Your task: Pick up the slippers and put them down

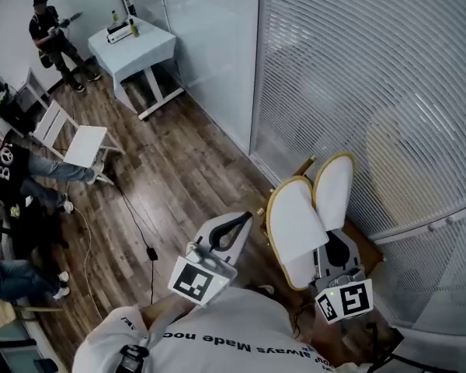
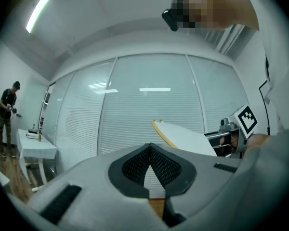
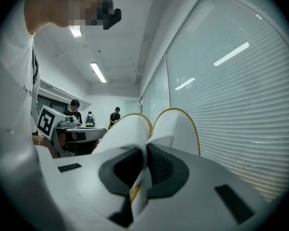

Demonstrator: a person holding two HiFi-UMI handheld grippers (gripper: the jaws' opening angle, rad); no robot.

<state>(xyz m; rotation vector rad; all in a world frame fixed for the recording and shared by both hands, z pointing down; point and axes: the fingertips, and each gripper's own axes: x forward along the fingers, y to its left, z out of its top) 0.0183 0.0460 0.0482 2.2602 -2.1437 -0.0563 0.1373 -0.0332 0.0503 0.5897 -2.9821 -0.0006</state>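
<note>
Two white slippers with yellow trim, one (image 1: pixel 293 224) beside the other (image 1: pixel 332 189), are held together in the air, soles up in the head view. My right gripper (image 1: pixel 317 261) is shut on their heel ends. In the right gripper view the slippers (image 3: pixel 127 129) stick out past the jaws of the right gripper (image 3: pixel 145 150), which pinch their folded edges. My left gripper (image 1: pixel 245 221) hangs to the left of the slippers, apart from them. Its tips meet with nothing between them in the left gripper view (image 2: pixel 150 148), where one slipper (image 2: pixel 183 136) shows to the right.
A glass wall with blinds (image 1: pixel 357 92) runs close on the right. Over the wooden floor (image 1: pixel 179 162) runs a cable (image 1: pixel 140 235). A white folding chair (image 1: pixel 81 142), a white table (image 1: pixel 132 45), a standing person (image 1: pixel 53 37) and seated people (image 1: pixel 15 200) are at left.
</note>
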